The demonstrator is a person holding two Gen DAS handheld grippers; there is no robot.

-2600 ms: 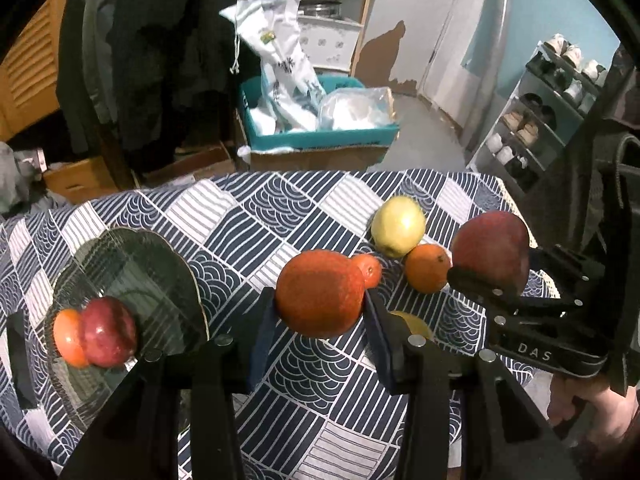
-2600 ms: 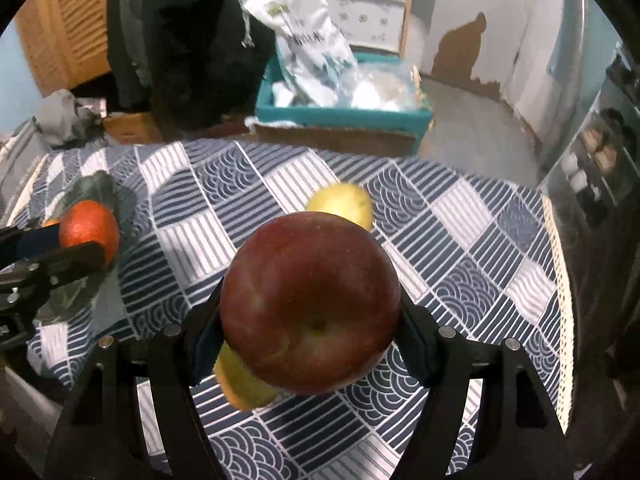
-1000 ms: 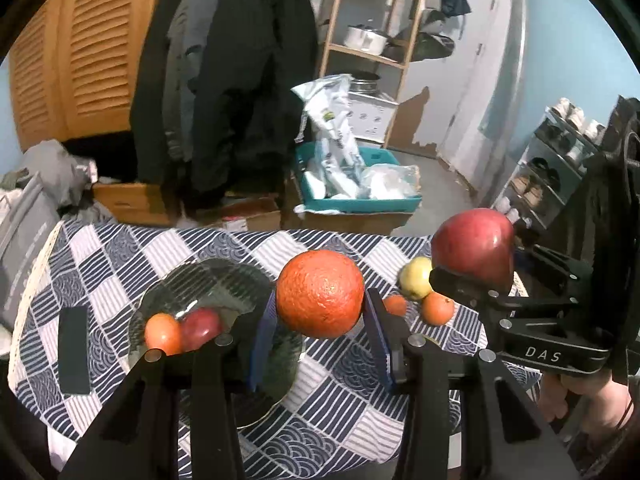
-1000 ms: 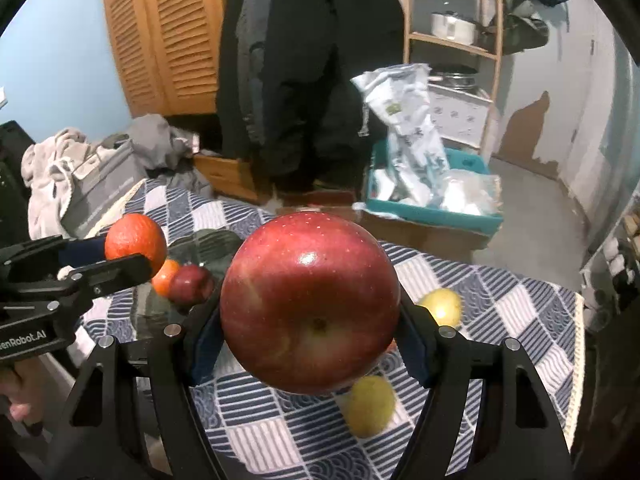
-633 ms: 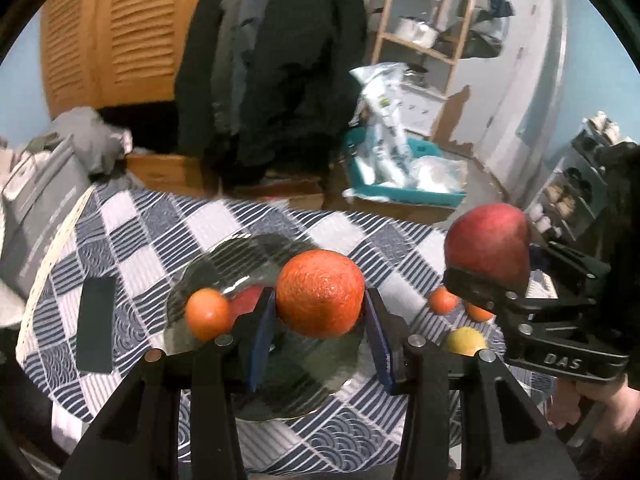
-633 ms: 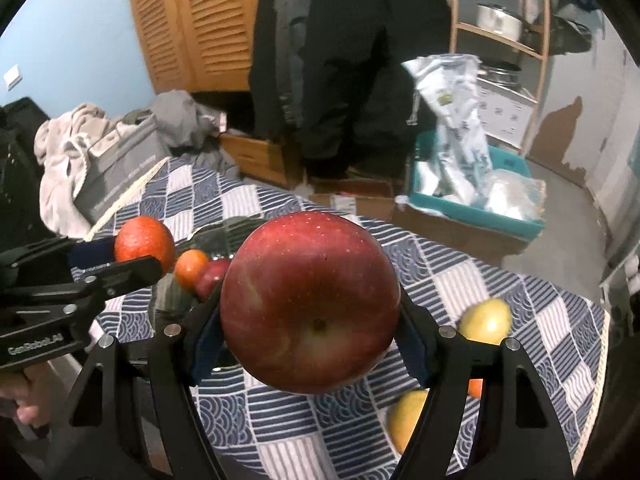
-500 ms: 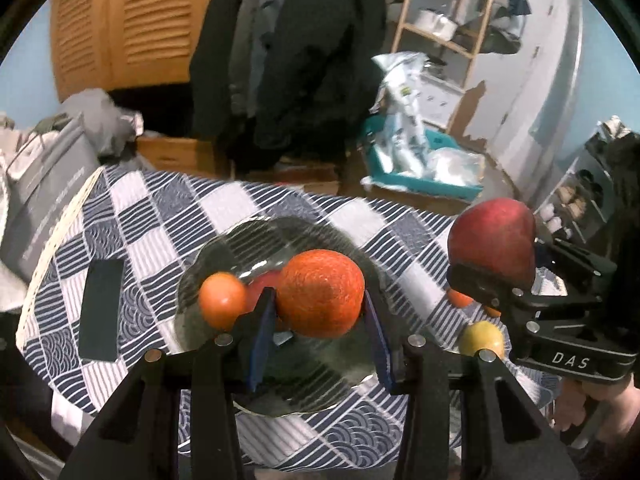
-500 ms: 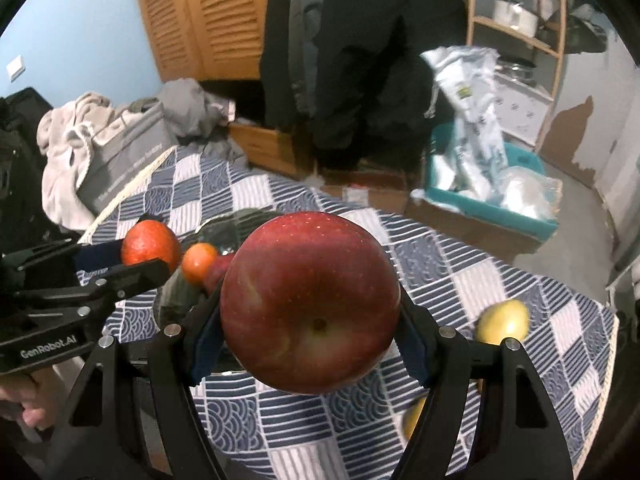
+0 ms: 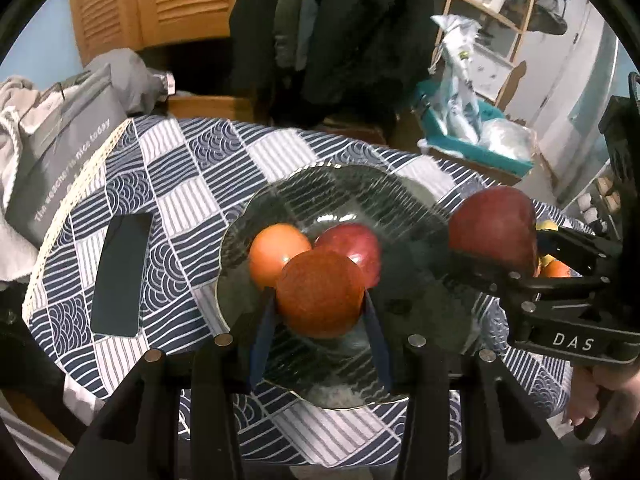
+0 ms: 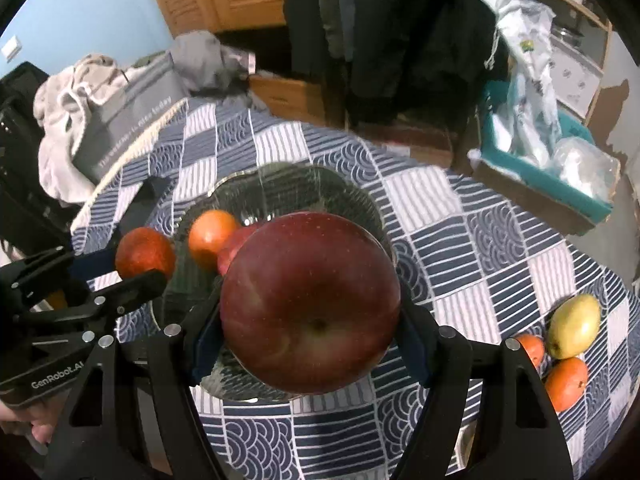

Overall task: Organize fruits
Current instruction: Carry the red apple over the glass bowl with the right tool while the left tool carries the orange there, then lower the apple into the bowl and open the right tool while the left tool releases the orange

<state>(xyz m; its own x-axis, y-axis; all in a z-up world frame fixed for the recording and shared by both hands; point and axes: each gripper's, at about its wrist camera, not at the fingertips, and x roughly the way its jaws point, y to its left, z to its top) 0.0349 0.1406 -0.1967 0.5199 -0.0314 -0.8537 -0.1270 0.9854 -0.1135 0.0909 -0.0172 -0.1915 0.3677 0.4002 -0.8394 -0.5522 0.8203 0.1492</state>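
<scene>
Claws both grip firm, round, smooth fruit across the widest girth: left claw [image 9: 320,304] clamps an orange [image 9: 320,294], right claw [image 10: 310,330] a heavier red apple [image 10: 310,304], above the fragile glass bowl [image 9: 400,208].

Two grippers [image 9: 320,312] [image 10: 310,336]; two apples [image 10: 310,304] [image 9: 352,246]; four oranges [image 9: 320,292]; one pear [image 10: 574,326]; one bowl [image 9: 340,184].

A dark phone [image 9: 120,276] is lying flat on the table's checked cloth [image 9: 192,168], left of the left tool. Further off, a grey bag [image 9: 60,136] is leaning against the table's far left edge. Ahead and right, a teal crate [image 10: 560,168] is sitting on the floor, holding white plastic bags [image 10: 532,76].
</scene>
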